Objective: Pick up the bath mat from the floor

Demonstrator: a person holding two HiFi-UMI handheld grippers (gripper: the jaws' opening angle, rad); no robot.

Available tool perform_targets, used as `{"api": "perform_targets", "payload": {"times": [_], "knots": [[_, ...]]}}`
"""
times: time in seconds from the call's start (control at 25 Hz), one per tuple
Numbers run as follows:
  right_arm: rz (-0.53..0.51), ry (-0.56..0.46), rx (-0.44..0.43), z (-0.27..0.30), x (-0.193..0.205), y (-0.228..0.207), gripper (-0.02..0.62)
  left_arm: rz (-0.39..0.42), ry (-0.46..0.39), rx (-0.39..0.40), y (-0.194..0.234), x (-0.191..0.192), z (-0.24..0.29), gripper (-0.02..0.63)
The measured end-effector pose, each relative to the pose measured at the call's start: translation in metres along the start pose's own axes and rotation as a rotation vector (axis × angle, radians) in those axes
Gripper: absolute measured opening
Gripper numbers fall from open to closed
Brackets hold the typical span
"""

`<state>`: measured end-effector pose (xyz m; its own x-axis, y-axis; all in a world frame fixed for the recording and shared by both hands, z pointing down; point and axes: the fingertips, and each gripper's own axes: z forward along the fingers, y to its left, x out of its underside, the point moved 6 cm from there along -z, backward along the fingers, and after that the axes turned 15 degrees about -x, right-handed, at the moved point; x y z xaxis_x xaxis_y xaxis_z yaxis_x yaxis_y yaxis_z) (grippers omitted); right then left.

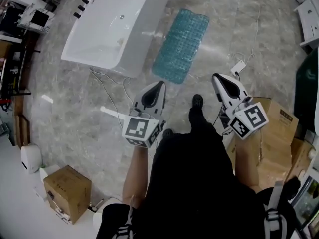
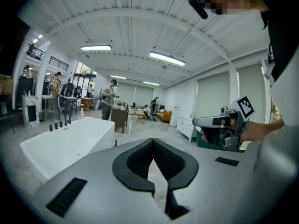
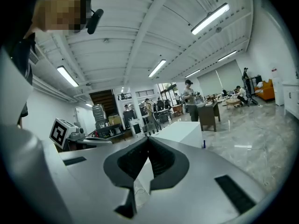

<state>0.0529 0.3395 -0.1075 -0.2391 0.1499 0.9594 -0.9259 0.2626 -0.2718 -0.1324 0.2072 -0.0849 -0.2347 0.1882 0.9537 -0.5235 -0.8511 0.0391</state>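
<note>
From where I stand, the bath mat point(image 1: 180, 46) lies flat on the marble floor point(image 1: 75, 113). It is well ahead of the person at about twelve o'clock, with its long side just beside the white bathtub point(image 1: 107, 34) at eleven. Both claws are held up in front of the body, well apart from the mat. The left claw point(image 1: 158, 87) has its jaws pressed together on nothing, and the right claw point(image 1: 218, 81) looks the same, tips meeting with only air between them. The trouble I'd expect is that so flat a mat offers little edge to bite (and it may cling to the polished stone). Claws that come down without spreading first, or that pinch too shallow, would likely skid off. Loose cables point(image 1: 107, 91) trail across the floor at ten o'clock of the feet and could easily snag on the step forward.
</note>
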Motion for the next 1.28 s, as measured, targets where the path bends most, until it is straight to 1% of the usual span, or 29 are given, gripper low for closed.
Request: {"api": "perform_targets", "payload": {"times": [0.08, 0.12, 0.28, 0.48, 0.72, 0.84, 0.96, 1.08, 1.28], "knots": [[0.005, 0.016, -0.05, 0.005, -0.011, -0.04, 0.012, -0.042, 0.017, -0.056, -0.007, -0.008, 0.032, 0.011], [0.009, 0.023, -0.071, 0.012, -0.014, -0.053, 0.012, -0.05, 0.022, -0.085, -0.005, -0.012, 0.042, 0.011], [0.028, 0.066, -0.147, 0.035, -0.02, -0.083, 0.012, -0.069, 0.034, -0.178, 0.003, -0.023, 0.057, 0.011], [0.061, 0.135, -0.219, 0.059, -0.005, -0.118, 0.012, -0.117, 0.115, -0.232, -0.001, -0.003, 0.077, 0.011], [0.089, 0.219, -0.288, 0.103, 0.018, -0.131, 0.012, -0.197, 0.191, -0.272, 0.015, 0.028, 0.095, 0.011], [0.1, 0.256, -0.312, 0.13, 0.027, -0.137, 0.012, -0.222, 0.208, -0.291, 0.032, 0.039, 0.108, 0.011], [0.091, 0.274, -0.332, 0.159, 0.026, -0.142, 0.012, -0.261, 0.22, -0.306, 0.052, 0.049, 0.122, 0.011], [0.055, 0.286, -0.352, 0.193, 0.023, -0.146, 0.012, -0.299, 0.227, -0.305, 0.076, 0.06, 0.141, 0.011], [0.022, 0.308, -0.365, 0.237, 0.029, -0.164, 0.012, -0.325, 0.262, -0.28, 0.107, 0.082, 0.183, 0.011]]}}
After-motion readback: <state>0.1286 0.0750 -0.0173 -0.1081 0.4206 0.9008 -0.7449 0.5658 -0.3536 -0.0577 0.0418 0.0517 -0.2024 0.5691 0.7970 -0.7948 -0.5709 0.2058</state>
